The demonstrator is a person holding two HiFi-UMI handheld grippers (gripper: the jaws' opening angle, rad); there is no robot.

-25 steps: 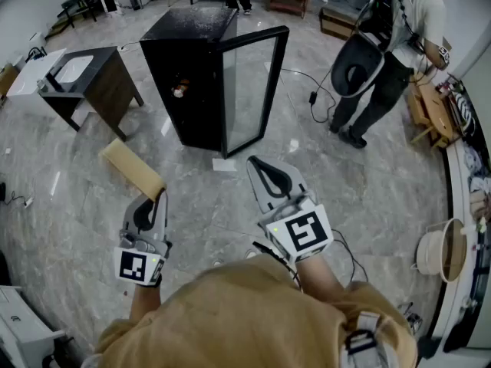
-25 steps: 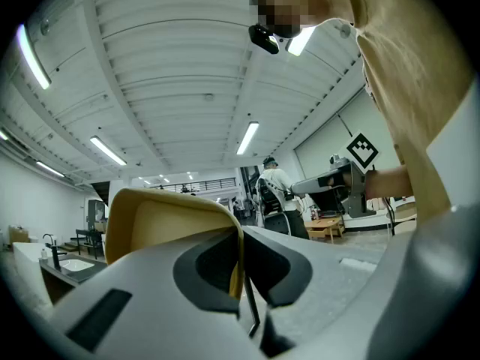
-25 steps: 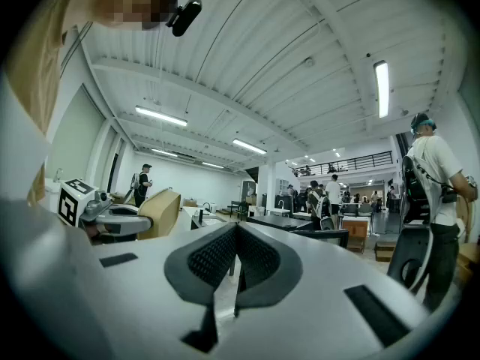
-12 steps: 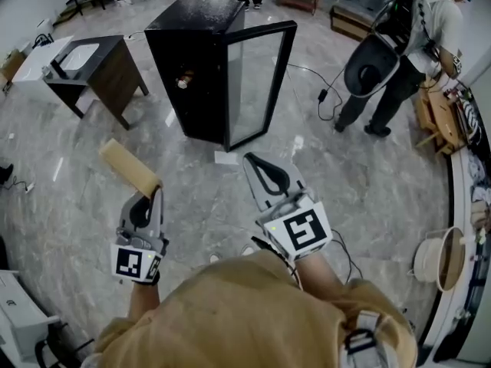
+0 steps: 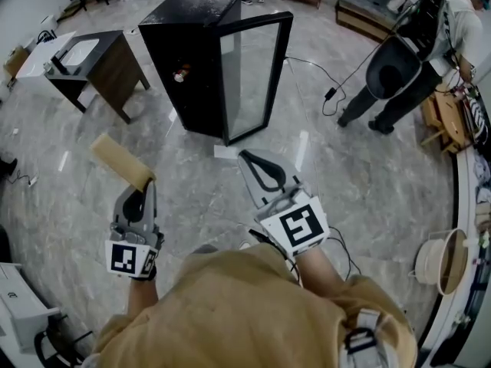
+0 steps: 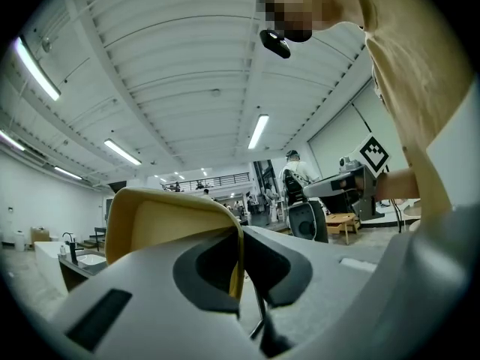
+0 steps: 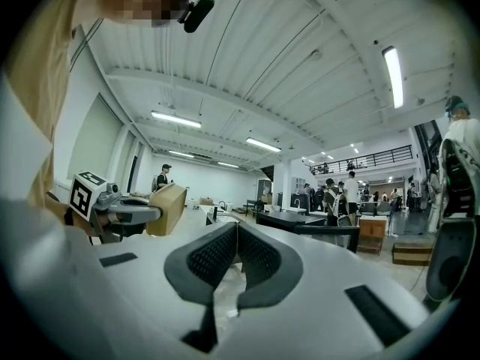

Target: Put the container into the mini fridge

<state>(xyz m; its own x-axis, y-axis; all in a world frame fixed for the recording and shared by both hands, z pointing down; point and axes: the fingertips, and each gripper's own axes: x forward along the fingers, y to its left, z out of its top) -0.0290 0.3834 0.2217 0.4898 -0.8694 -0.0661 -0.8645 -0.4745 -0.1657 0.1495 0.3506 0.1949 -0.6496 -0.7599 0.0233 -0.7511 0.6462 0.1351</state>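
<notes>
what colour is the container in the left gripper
Pale tan-yellow all over, with no pattern. The container shows best in the left gripper view.

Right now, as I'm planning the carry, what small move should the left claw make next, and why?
Probably move forward toward the mini fridge: the left claw is shut on the container wall, the glass door stands open, and floor lies between them.

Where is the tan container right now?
The container is at the left of the head view, pinched in the left tongs, short of the open black fridge.
</notes>
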